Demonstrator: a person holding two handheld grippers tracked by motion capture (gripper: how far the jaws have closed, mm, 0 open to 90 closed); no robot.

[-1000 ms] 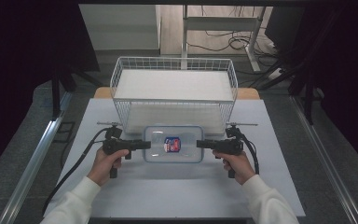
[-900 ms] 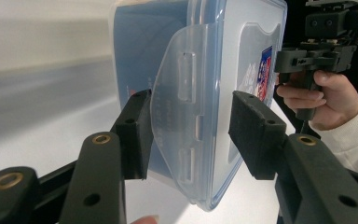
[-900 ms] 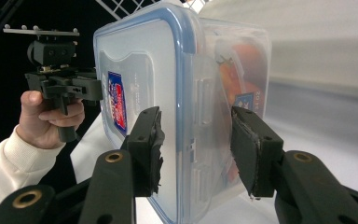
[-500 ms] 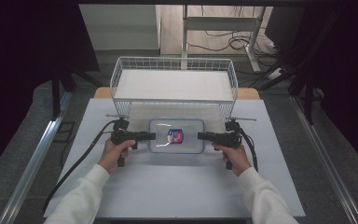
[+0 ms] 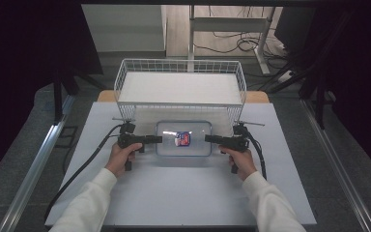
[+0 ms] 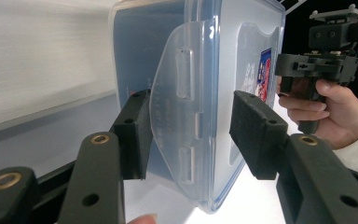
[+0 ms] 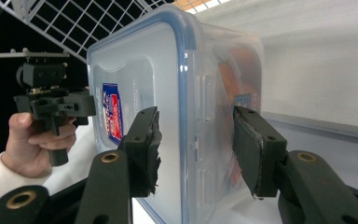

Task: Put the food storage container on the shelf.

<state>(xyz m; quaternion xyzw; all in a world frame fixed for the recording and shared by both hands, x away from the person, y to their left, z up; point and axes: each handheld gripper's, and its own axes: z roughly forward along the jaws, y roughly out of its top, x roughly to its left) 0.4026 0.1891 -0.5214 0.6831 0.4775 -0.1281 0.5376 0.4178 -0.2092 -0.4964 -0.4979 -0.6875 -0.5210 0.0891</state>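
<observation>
A clear plastic container point(image 5: 198, 130) with a blue-rimmed lid and a red and blue label point(image 5: 183, 139) lies on the white table just in front of the wire basket. My left gripper point(image 5: 159, 139) is shut on its left end. In the left gripper view the jaws of that gripper point(image 6: 189, 121) straddle the side latch flap point(image 6: 182, 93). My right gripper point(image 5: 207, 139) is shut on the opposite end. In the right gripper view the pads of that gripper point(image 7: 196, 135) sit on either side of the container point(image 7: 140, 70) at its latch. Whether the container rests on the table I cannot tell.
A white wire basket point(image 5: 180, 60) stands right behind the container at the table's far edge. The white table top point(image 5: 183, 193) stretches toward the person, whose forearms lie over it. Cables trail from both grippers.
Both grippers and the container between them have moved away from the person, toward the wire basket. Most of that shift came in the first half second.
</observation>
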